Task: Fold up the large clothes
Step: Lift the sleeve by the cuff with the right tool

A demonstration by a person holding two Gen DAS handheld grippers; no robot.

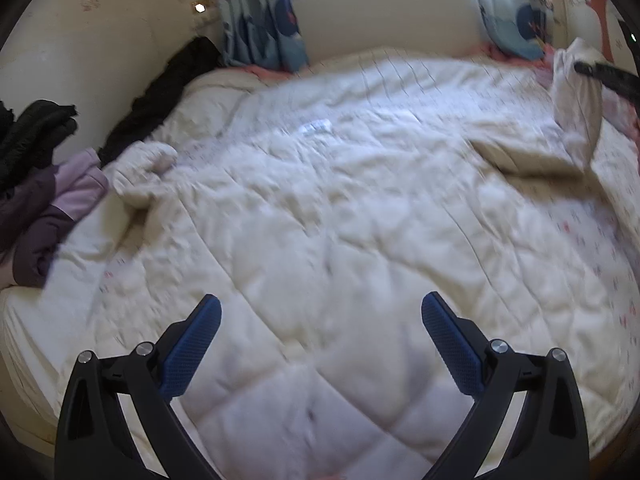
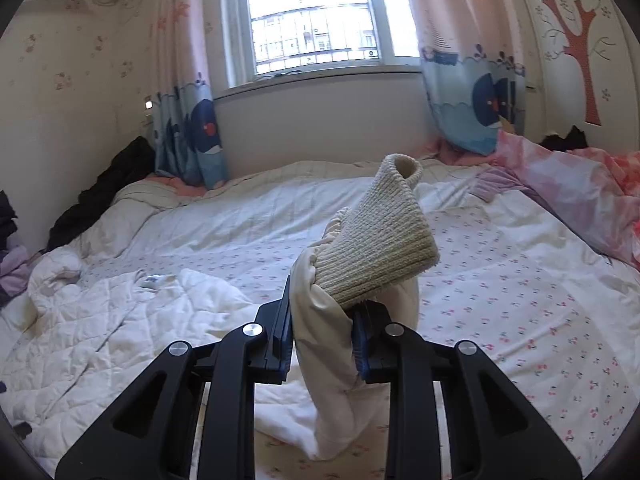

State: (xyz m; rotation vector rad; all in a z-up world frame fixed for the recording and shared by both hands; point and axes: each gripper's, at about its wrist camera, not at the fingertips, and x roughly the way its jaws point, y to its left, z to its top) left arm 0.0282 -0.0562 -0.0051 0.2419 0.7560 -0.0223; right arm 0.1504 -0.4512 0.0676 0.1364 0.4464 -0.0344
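Cream quilted fabric, puffy and stitched in diamonds, makes up the large padded garment [image 1: 320, 208] spread flat across most of the bed [image 2: 520, 300], which has a white sheet with small cherry prints. The right claw [image 2: 322, 340] is clamped on one sleeve of it, just behind the ribbed knit cuff [image 2: 384, 248], and holds that sleeve lifted above the bed, so the cuff stands up past the fingertips while the smooth sleeve cloth hangs limp below. The left claw [image 1: 320, 344] hovers over the near part of the garment with its blue pads spread wide and nothing between them.

Judging by how the sleeve droops, the garment is soft, light for its bulk, and has no stiffness; it will sag and trail wherever it is not supported. The quilted shell looks smooth and could slip from a shallow pinch. The thick knit cuff gives a firmer, grippier hold than the shell. For the body, a seam, hem or shoulder edge would likely hold better than the padded middle.

A pile of dark and lilac clothes [image 1: 44, 184] sits at the bed's left edge.
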